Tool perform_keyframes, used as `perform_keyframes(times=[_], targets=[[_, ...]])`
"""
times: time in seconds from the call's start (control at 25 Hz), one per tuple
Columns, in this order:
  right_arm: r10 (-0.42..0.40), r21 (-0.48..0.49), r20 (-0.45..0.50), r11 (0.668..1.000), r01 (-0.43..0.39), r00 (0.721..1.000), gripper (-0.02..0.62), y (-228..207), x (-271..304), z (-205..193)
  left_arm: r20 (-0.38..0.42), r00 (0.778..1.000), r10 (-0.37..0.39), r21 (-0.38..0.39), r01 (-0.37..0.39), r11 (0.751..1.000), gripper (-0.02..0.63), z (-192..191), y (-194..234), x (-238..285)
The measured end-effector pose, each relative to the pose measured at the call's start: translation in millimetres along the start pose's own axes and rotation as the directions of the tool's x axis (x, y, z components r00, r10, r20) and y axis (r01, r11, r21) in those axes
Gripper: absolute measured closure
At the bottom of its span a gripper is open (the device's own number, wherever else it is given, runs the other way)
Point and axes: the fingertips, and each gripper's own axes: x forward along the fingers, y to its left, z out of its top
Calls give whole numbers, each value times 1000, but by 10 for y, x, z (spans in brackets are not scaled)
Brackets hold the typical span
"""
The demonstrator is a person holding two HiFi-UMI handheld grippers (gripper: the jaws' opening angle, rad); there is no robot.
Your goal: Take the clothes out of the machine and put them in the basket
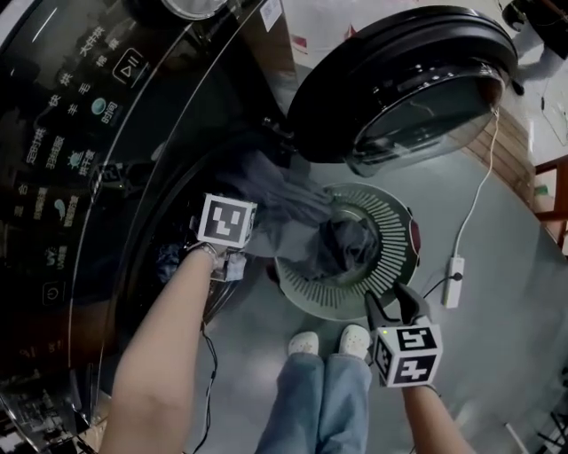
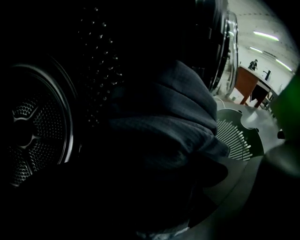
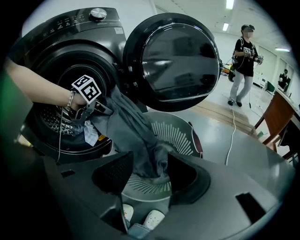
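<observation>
Grey garment (image 1: pixel 286 206) across basket (image 1: pixel 391 238); left gripper (image 1: pixel 229 262) state unclear in darkness, right gripper (image 3: pixel 149 174) spread.

Overhead, ceiling strip lights (image 3: pixel 229 3) at the top of the right gripper view light the hall evenly. That frame bows hard toward its black, rounded corners. The left gripper view is almost wholly black, bright only at its upper right, with a green blur on the right edge. The head view is dim, and pale glare streaks the open door (image 1: pixel 404 80).
</observation>
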Motion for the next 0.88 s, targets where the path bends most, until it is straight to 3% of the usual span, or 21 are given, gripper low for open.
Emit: perform_keyframes(times=[0.24, 0.36, 0.48, 0.64, 0.88], targets=[[8, 4, -10, 1000, -8, 1000, 383, 52, 100, -7, -9, 994, -109, -63, 108, 992, 96, -31, -126, 127], [14, 6, -11, 1000, -14, 1000, 385, 105, 123, 4, -64, 997, -48, -11, 47, 999, 251, -157, -102, 79], [17, 3, -10, 1000, -17, 1000, 391, 157, 116, 8, -10, 1000, -8, 55, 9, 998, 355, -77, -145, 10], [23, 3, -6, 1000, -23, 1000, 397, 201, 45, 27, 37, 999, 23, 58, -25, 998, 468, -49, -192, -121], [13, 10, 4, 1000, -13, 1000, 403, 153, -161, 25, 92, 996, 20, 42, -24, 999, 491, -83, -344, -450]])
